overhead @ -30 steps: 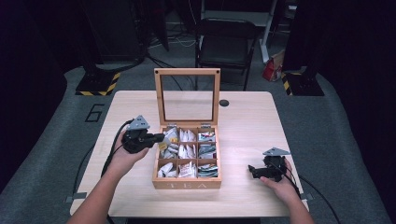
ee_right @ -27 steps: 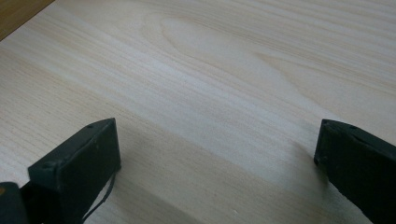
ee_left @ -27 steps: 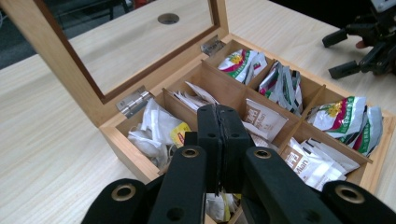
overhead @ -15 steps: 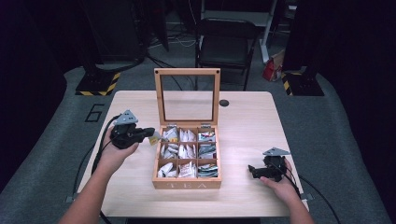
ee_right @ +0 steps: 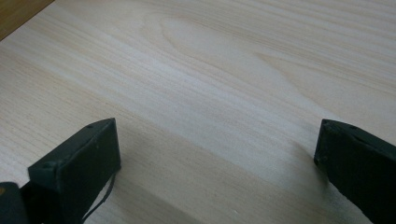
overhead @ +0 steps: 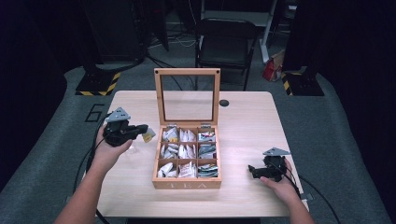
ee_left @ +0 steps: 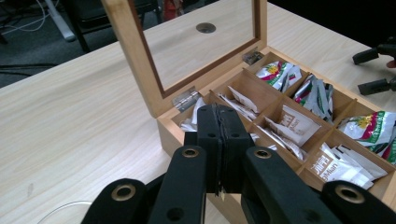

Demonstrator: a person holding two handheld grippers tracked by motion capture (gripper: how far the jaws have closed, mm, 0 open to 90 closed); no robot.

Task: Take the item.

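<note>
Partly hidden between the pressed-together jaws of the left gripper [overhead: 140, 129] is a small tea bag [overhead: 148, 135], pale with a yellow patch; in the high view it sticks out past the jaw tips, just left of the wooden tea box [overhead: 187, 183] and clear of it. From the left gripper's own view the left gripper [ee_left: 219, 154] shows its black jaws closed tight, with only a thin edge of something in the seam, too slim to read. The bag's print cannot be made out.

The box stands open at mid-table, its glass-paned lid [overhead: 187, 95] upright at the back, nine compartments holding packets whose labels are too small to read from above. Lettering on the front wall is faint.

Over at the right edge, the right gripper [overhead: 254, 171] rests low on the table [overhead: 243, 116], well apart from the box, jaws spread with nothing between them; its own view shows bare pale wood grain between two black pads [ee_right: 77, 161], both cut off by the frame.

A round dark grommet [overhead: 224, 102] sits behind the box. Beyond the table stand a black chair [overhead: 224, 44] on grey carpet and a yellow-and-black striped base [overhead: 98, 84]; the rest of the room is dark.
</note>
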